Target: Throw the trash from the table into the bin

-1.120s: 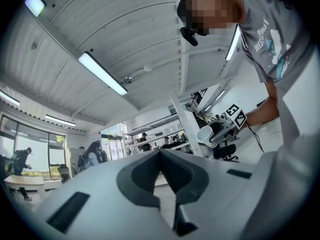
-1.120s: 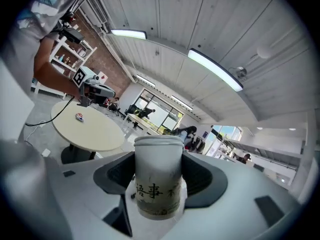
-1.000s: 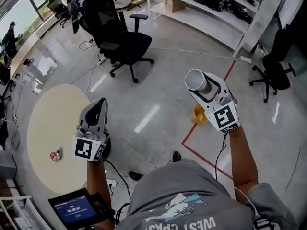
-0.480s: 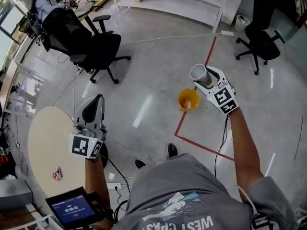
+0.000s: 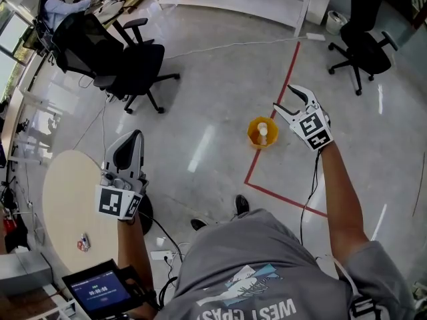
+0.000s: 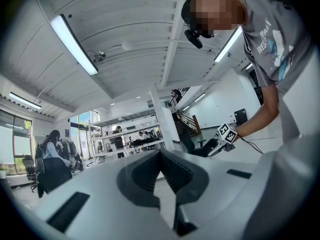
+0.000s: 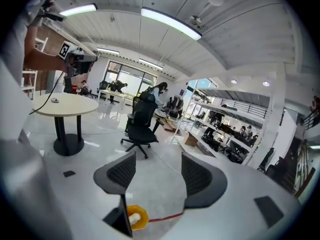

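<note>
Near the yellow bin [image 5: 253,137], right gripper [image 5: 284,99] jaws apart, empty, left gripper [image 5: 133,137] jaws together, beside round table [image 5: 67,199]

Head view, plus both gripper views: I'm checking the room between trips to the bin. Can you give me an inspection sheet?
Surface: round table, pale top, at the head view's lower left.
Job's things: scrap lying on the table; bin on the floor, white item inside.
Clutter: screen next to the table.
Grippers: left tongs shut, empty; right tongs open, empty, near the bin.
Cables: cord along the right arm; white cable across the floor.
Surroundings: two chairs, red line on the floor, person at a desk.
</note>
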`<action>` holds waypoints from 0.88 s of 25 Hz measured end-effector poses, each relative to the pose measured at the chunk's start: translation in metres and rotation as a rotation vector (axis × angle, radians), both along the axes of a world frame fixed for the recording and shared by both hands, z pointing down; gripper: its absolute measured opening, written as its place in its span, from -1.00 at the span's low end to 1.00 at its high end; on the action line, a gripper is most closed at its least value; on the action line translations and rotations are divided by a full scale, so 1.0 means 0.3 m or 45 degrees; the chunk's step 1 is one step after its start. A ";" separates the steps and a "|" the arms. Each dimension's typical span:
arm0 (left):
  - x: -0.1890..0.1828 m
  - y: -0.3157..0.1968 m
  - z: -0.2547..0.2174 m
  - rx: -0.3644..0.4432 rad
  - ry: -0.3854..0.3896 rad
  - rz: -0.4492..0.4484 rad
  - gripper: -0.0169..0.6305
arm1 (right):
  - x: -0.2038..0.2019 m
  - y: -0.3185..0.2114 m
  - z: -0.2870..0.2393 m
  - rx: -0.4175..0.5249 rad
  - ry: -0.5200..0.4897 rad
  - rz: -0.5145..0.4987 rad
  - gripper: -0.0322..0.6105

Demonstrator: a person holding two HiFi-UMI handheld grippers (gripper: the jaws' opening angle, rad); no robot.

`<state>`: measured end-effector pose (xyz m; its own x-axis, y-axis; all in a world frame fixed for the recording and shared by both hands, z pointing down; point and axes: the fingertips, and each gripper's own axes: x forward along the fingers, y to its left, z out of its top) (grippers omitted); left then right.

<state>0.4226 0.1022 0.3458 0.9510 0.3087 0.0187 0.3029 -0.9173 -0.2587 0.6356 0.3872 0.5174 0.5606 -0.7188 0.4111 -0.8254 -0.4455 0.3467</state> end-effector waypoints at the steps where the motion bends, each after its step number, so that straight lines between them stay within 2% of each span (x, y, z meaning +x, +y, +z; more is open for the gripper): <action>1: -0.004 -0.010 0.001 -0.005 0.000 -0.007 -0.82 | 0.000 0.003 -0.007 0.019 0.001 0.015 -0.01; 6: -0.015 -0.030 0.010 -0.029 0.001 -0.021 -0.82 | -0.007 0.015 -0.027 0.081 -0.009 0.050 -0.03; 9: -0.019 -0.029 0.011 -0.030 0.003 -0.017 -0.82 | -0.017 0.034 -0.043 0.085 0.005 0.082 -0.61; 10: -0.021 -0.031 0.012 -0.033 0.004 -0.018 -0.82 | -0.020 0.038 -0.046 0.081 0.009 0.090 -0.77; 11: -0.025 -0.035 0.013 -0.036 0.005 -0.020 -0.82 | -0.023 0.041 -0.045 0.075 0.012 0.095 -0.86; 22: -0.057 -0.094 0.024 -0.039 0.020 -0.067 -0.82 | -0.049 -0.038 -0.054 0.062 0.024 0.032 -0.87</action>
